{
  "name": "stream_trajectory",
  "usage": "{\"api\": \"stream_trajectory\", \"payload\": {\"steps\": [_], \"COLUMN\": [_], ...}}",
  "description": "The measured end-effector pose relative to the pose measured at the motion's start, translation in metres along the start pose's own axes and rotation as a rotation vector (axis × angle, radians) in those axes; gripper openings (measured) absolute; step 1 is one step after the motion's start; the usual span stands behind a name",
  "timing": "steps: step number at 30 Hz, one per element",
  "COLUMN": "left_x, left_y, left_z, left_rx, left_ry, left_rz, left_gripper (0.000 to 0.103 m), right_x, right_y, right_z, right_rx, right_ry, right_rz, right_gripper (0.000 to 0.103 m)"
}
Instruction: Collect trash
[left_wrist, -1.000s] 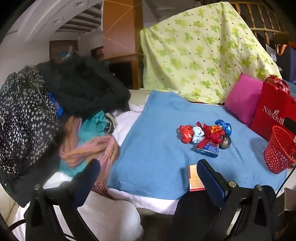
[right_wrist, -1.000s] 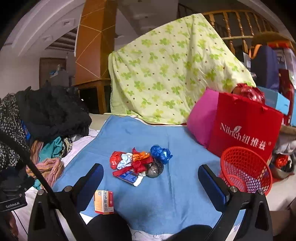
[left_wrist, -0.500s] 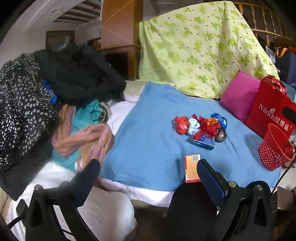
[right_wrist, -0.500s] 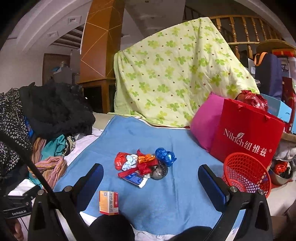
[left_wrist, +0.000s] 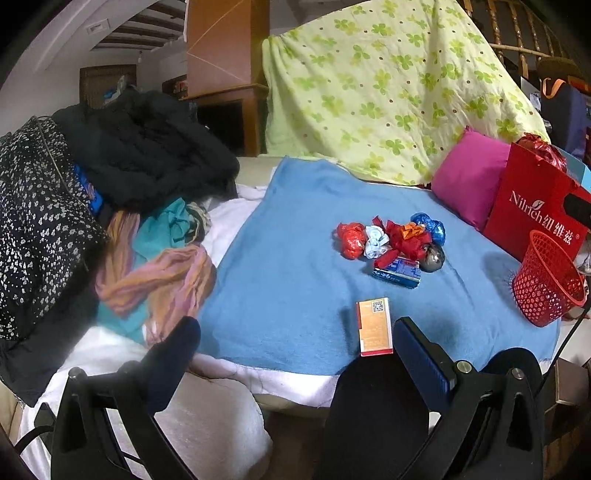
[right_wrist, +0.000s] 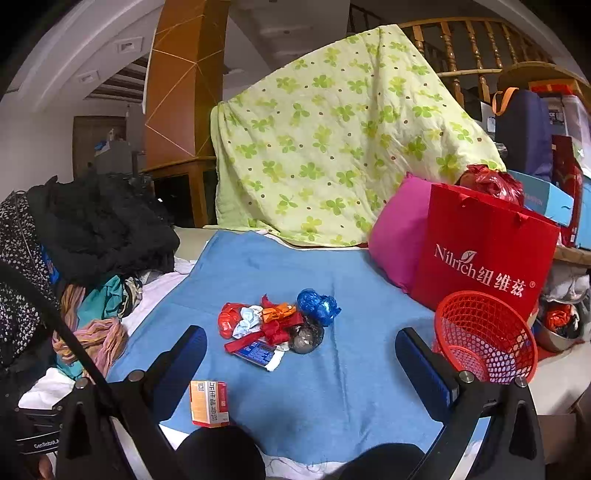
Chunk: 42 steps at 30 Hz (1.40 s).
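A: Status of the left gripper (left_wrist: 295, 347)?

B: Both fingers spread wide, nothing between them. It hangs over the near edge of the bed, level, pointing across the blue blanket (left_wrist: 288, 266). The right finger's tip sits just beside the orange box (left_wrist: 373, 326) in the left wrist view; whether they touch, I cannot tell.

A: And the right gripper (right_wrist: 300, 356)?

B: Same condition: fingers wide apart, empty. It is held above the blanket's near edge, aimed at the trash pile (right_wrist: 275, 326), with the pile framed between the two fingers but well ahead of them.

A: Locate the trash.

B: The pile lies mid-blanket: red, white, orange and blue crumpled wrappers, a grey ball (right_wrist: 306, 338) and a flat blue packet (right_wrist: 258, 352), all touching. The orange box stands apart, near the blanket's front edge, close to the right gripper's left finger.

A: Where is the receptacle?

B: The red basket (right_wrist: 487, 338) sits at the blanket's right side, tilted, mouth toward the grippers, against the red bag (right_wrist: 484, 251). A pink pillow (right_wrist: 397, 236) leans beside that bag.

A: Other items?

B: Piled clothes (left_wrist: 110, 206) at the left of the bed; a green quilt (right_wrist: 332, 147) draped behind.
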<state>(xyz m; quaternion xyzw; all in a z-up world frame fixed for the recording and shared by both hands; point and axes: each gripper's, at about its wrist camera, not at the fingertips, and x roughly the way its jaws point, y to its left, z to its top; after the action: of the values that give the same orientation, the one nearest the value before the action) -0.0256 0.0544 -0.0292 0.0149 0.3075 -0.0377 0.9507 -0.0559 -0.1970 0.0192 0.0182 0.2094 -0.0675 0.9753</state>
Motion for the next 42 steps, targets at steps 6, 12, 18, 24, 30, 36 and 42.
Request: {"api": "stream_trajectory", "payload": {"steps": [6,12,18,24,30,36,42], "left_x": [-0.004,-0.002,0.007,0.004,0.002,0.006,0.013], "left_y": [0.000,-0.003,-0.009,-0.024,-0.028,-0.026,-0.024], "left_z": [0.002,0.001,-0.002,-0.001,-0.001,-0.003,-0.005], "left_rx": [0.000,0.015,0.032,0.069,0.089,0.081,0.073], "left_ry": [-0.010,-0.001,0.035,0.021,0.017,0.029,0.044], "left_rz": [0.009,0.016,0.035,0.041,0.045,0.049,0.050], "left_gripper": [0.103,0.103,0.103,0.103,0.103,0.103,0.103], "right_x": [-0.005,-0.012,-0.008,-0.011,-0.016,-0.013,-0.005], "right_y": [0.001,-0.007,-0.021,-0.030,-0.035,-0.034,-0.030], "right_z": [-0.001,-0.008,-0.018,-0.021,-0.020,-0.022,-0.025], "right_rx": [-0.007,-0.009,0.029,0.054,0.063,0.067,0.055], "right_ry": [-0.013,-0.025,0.005,0.005,-0.007,0.006,0.024], "right_rz": [-0.007,-0.027,-0.032,-0.031,-0.033,-0.030,-0.022], "right_gripper": [0.103,0.103,0.103,0.103,0.103,0.103,0.103]}}
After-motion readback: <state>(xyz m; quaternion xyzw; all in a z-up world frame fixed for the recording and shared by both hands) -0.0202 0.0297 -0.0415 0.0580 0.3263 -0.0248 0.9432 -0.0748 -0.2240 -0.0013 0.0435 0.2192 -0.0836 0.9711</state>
